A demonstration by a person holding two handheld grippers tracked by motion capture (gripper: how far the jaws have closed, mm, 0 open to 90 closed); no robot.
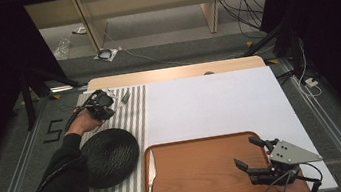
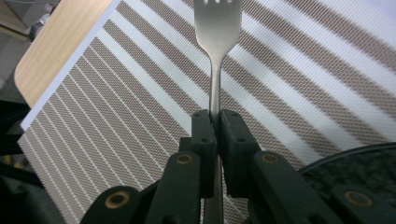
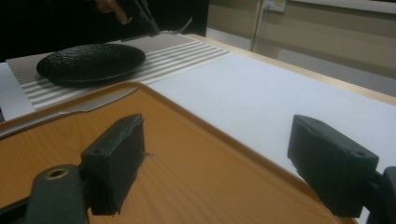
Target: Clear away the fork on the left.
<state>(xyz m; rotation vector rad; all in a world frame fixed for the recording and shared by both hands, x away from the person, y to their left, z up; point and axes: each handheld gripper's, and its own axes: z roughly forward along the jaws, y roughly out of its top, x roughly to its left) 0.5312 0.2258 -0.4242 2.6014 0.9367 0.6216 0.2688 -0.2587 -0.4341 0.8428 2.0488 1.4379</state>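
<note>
My left gripper (image 2: 215, 122) is shut on the handle of a steel fork (image 2: 217, 28), whose tines point away over the striped placemat (image 2: 116, 93). From above, that left gripper (image 1: 114, 102) hovers over the mat's far end with the fork (image 1: 126, 97) sticking out to the right, just beyond the black plate (image 1: 109, 156). My right gripper (image 1: 253, 151) stands open over the right part of the wooden tray (image 1: 194, 173), nothing between its jaws. In the right gripper view the tray (image 3: 187, 158) lies under the open right gripper (image 3: 219, 161), with the plate (image 3: 91, 63) and the fork (image 3: 180, 28) farther off.
A knife (image 3: 70, 108) rests on the tray's left rim. A white cloth (image 1: 210, 105) covers the middle and right of the table. Beyond the table's far edge are shelving legs and cables on the floor.
</note>
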